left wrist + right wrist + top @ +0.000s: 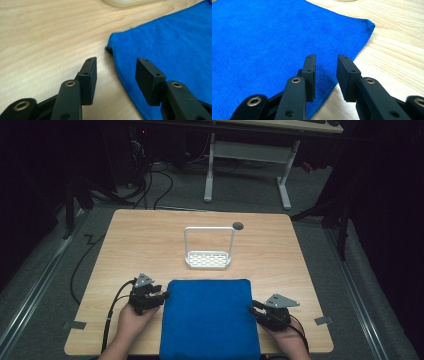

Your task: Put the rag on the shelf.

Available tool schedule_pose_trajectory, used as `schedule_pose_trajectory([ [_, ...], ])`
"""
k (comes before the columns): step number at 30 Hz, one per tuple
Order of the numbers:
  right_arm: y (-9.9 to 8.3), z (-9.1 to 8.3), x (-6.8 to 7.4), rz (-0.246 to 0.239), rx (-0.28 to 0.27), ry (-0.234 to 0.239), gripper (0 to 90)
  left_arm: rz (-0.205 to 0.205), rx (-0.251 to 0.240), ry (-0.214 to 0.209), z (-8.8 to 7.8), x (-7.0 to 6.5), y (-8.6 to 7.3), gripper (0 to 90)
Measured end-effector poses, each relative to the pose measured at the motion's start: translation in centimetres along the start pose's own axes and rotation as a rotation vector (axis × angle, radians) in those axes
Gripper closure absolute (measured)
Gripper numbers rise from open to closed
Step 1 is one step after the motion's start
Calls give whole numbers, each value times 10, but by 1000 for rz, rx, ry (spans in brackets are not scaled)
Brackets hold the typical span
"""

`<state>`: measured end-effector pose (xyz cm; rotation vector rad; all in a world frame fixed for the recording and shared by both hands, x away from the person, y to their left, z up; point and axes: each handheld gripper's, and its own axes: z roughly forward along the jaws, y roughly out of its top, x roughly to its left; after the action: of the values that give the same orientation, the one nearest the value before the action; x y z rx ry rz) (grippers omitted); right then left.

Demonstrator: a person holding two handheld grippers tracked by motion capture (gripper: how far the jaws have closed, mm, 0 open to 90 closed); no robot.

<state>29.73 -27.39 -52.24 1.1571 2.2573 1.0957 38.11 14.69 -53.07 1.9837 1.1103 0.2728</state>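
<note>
Both forearms come in from the near edge of the blue cloth (pixel 210 317), one on each side of it. The left hand (pixel 132 319) holds the left gripper (pixel 163 296) at the cloth's left edge, near its far left corner, pointing inward toward the cloth; its jaws stand apart with nothing pressed between them, one over bare wood and the other over the cloth's edge. The right hand (pixel 285 336) holds the right gripper (pixel 251 308) at the cloth's right edge, pointing inward as well; its jaws are parted by a narrower gap, straddling that edge without pinching it. A cable trails back from each gripper along its forearm.
</note>
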Motion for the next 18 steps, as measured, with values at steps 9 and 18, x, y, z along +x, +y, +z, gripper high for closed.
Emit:
schedule_pose_trajectory([
  [9,0,1,0,11,2,16,662,-4,-11,11,17,8,14,656],
  [18,3,3,-4,40,-12,-4,633,32,-9,25,25,2,15,820],
])
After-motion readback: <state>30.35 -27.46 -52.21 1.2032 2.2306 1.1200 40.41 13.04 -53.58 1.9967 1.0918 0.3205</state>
